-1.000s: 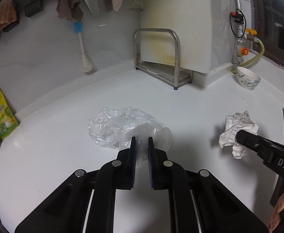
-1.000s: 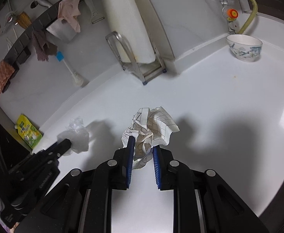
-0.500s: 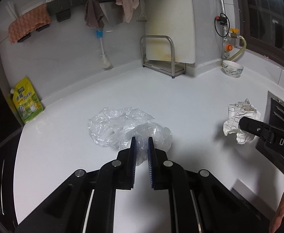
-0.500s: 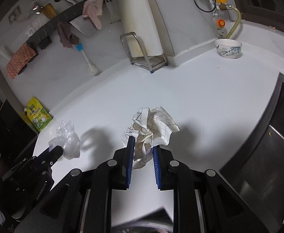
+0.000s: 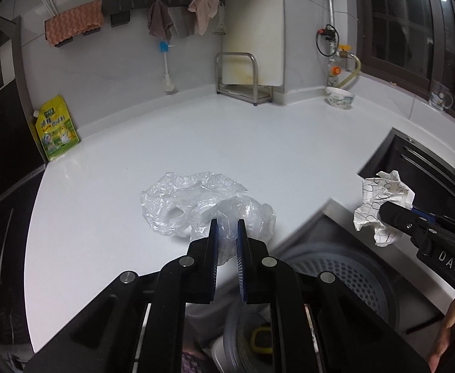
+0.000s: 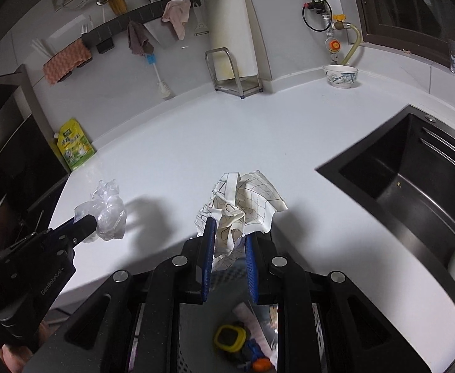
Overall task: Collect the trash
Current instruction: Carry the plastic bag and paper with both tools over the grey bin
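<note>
Two grips, both clamped: my left gripper [image 5: 227, 233] pinches the crumpled plastic bag [image 5: 202, 205], my right gripper [image 6: 227, 233] the checked paper wad [image 6: 239, 202], both lifted over the counter's near edge so I can, I judge, drop them into the perforated bin [image 5: 345, 276] below. Nothing blocks that. Farther off: sink [image 6: 414, 168] right, bowl [image 6: 341, 76], cutting-board rack [image 5: 243, 77].

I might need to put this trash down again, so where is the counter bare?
The white counter is bare from the yellow pouch across to the bowl and black sink. The back wall is crowded: metal rack, bottle brush.
</note>
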A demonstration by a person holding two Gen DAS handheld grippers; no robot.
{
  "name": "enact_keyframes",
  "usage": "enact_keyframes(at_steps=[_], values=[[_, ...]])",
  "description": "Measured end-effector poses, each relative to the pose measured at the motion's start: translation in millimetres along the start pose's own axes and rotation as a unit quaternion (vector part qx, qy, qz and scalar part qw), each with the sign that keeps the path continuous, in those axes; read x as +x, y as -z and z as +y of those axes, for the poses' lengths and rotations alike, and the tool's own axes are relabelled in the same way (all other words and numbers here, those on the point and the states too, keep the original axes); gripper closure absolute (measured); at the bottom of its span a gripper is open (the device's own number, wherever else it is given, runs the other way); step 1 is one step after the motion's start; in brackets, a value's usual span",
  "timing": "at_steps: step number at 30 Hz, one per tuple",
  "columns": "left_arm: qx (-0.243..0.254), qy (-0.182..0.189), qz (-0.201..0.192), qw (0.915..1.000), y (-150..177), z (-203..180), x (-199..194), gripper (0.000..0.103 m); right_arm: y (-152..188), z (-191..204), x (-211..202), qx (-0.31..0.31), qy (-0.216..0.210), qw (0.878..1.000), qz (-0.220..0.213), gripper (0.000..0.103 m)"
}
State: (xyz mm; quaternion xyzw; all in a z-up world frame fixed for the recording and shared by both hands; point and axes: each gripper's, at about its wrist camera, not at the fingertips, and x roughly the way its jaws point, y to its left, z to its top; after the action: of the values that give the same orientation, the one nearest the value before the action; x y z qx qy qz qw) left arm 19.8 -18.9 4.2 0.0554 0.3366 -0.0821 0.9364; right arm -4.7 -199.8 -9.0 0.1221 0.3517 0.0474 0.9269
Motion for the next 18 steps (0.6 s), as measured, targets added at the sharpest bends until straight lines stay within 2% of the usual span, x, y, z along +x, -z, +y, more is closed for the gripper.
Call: enact_keyframes(at_steps=[8, 13, 18], values=[[0.009, 0.028, 0.018, 0.9994, 40.9, -15.4, -20.4, 0.092, 53.2, 0.1, -30.9, -0.020, 0.007, 1.000, 0.006, 0.085], [0.017, 0.035, 0.026, 0.9989, 61.0, -25.1, -23.4, 0.092, 88.8, -8.1, -33.1, -0.019, 0.017, 0.999, 0.027, 0.085], [0.015, 0.046, 0.042, 0.9980, 76.4, -32.7, -18.7, 0.091, 107.0, -12.4, -32.0, -0.015, 0.007, 0.999, 0.033, 0.085]])
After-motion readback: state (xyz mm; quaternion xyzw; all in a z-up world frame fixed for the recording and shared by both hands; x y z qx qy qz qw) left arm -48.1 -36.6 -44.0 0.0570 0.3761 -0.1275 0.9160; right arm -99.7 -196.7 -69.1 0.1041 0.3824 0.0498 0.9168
